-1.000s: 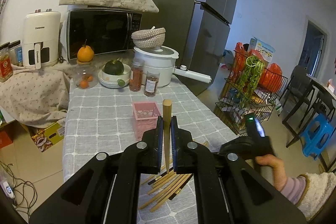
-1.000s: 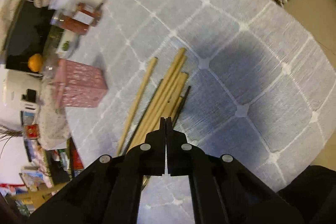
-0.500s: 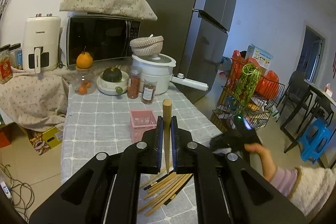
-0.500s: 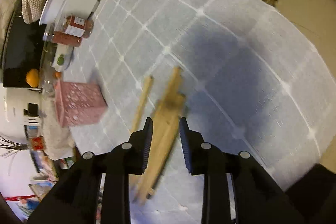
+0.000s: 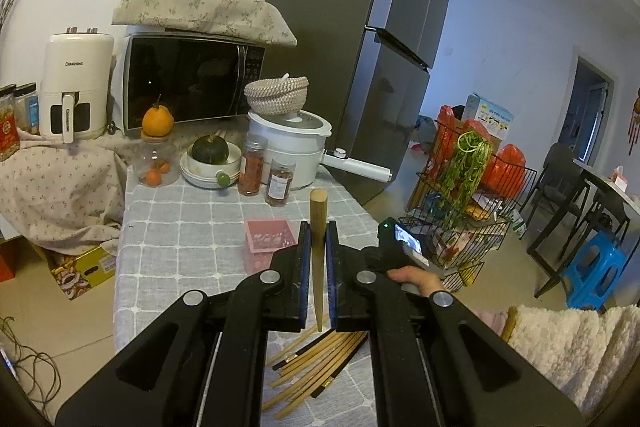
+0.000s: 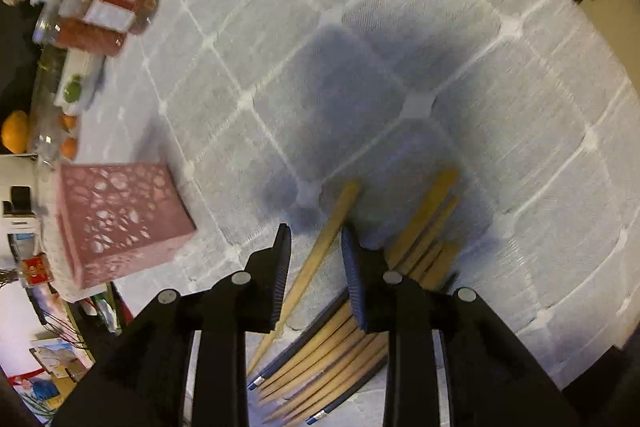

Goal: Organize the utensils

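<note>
The left gripper (image 5: 317, 245) is clamped on a single wooden chopstick (image 5: 318, 227), which stands nearly upright between the blue-lined pads with its thick, blunt end sticking out above the fingertips and its thin end hanging free below them. Under it, near the counter's (image 5: 192, 227) near edge, lies a loose pile of chopsticks (image 5: 320, 363), mostly pale wood with a few dark ones mixed in, fanned out on the grey checked cloth. A pink perforated basket (image 5: 268, 237) sits toward the middle of the counter, apart from the pile and on the side away from the near edge. The right gripper (image 6: 314, 255), held in a hand (image 5: 416, 277) with a fleecy cream sleeve, points steeply down at the pile; its jaws have just been closing a little after opening, and they stand narrowly apart. One lone wooden chopstick (image 6: 320, 255) lies on the cloth between its fingers, and the pads do not press on it; the right-hand finger overlaps the rest of the pile in the right wrist view. That view is somewhat blurred. Along the far edge of the counter stand two spice jars (image 5: 264, 175), a stack of white bowls holding a dark green squash (image 5: 210, 149), a glass jar topped with an orange (image 5: 158, 121), and a white cooking pot (image 5: 288, 147) with a woven basket on its lid.
</note>
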A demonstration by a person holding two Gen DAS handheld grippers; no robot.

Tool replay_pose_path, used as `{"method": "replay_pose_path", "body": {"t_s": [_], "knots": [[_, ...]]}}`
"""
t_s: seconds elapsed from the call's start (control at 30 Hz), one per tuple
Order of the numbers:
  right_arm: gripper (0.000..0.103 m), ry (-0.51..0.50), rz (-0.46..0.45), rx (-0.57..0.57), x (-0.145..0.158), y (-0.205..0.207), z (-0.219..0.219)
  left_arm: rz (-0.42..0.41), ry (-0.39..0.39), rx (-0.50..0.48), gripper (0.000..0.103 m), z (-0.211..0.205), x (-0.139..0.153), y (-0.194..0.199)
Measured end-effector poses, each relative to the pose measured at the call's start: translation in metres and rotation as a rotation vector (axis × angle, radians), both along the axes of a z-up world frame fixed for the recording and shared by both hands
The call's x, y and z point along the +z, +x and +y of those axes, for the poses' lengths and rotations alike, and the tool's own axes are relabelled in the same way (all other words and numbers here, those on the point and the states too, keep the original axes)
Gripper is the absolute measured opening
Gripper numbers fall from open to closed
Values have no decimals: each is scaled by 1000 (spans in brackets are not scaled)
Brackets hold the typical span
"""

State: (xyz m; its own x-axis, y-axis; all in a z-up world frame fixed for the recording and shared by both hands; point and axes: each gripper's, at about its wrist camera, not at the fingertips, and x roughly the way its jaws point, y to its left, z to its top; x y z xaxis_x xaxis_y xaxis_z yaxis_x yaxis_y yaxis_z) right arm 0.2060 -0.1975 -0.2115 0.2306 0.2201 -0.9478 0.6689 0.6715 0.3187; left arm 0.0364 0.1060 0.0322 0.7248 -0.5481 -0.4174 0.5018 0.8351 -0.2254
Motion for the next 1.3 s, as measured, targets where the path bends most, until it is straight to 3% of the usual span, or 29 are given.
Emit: {"method": "replay_pose_path", "body": {"t_s": [0.07, 0.2, 0.3, 0.53, 0.7, 1.07, 1.3], "knots": [[15, -62, 7, 5, 2, 0, 5, 7, -2, 5, 7, 2, -1, 2], [11, 12, -108, -61, 5, -16, -5, 13, -6, 29, 7, 7, -3, 5], [10, 14, -198, -42, 27, -30, -5, 19, -17, 49, 7, 11, -2, 6], [8, -87, -464, 119, 133, -86, 12, -3, -30, 91, 7, 11, 12, 5], [8, -165, -592, 193, 195, -113, 16, -10, -45, 123, 7, 6, 26, 11], [8, -237, -735, 175, 281, -102, -18, -63, -2, 172, 7, -24, 61, 66], [8, -232, -775, 193, 296, -69, -19, -38, 48, 205, 7, -45, 47, 119]]}}
